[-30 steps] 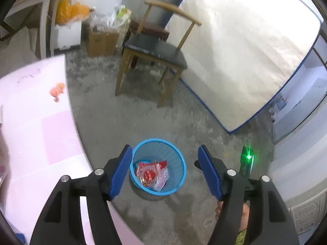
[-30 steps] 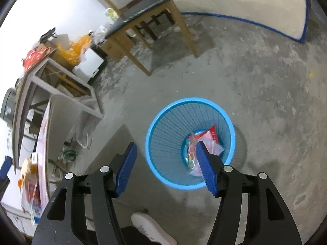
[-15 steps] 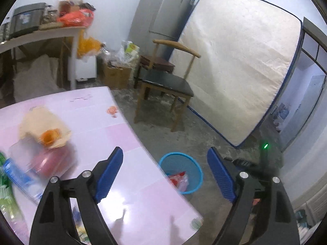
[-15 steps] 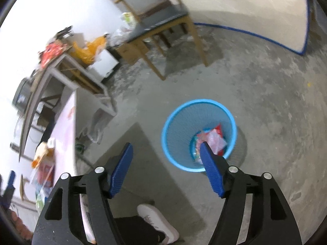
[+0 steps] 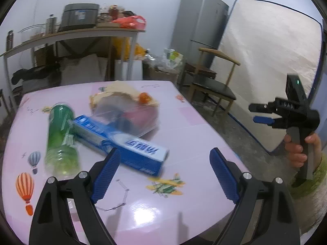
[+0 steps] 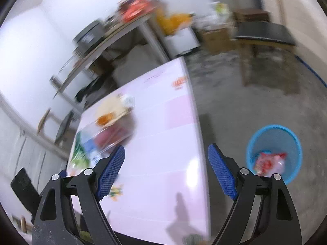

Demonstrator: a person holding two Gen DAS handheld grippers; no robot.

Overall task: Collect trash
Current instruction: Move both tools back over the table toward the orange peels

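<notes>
Beside the table [image 6: 196, 122] edge, bin [image 6: 273, 153] stands apart on floor.

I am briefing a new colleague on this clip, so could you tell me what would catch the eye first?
The heap of trash on the pink table: a green bottle beside a long blue box, with a clear bag behind them. On the floor to the table's right stands the blue bin, wrappers already inside. Both grippers hover open and hold nothing.

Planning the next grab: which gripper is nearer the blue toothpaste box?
Left. The left gripper hangs open just short of the blue toothpaste box; the right gripper is off past the table's right edge.
</notes>
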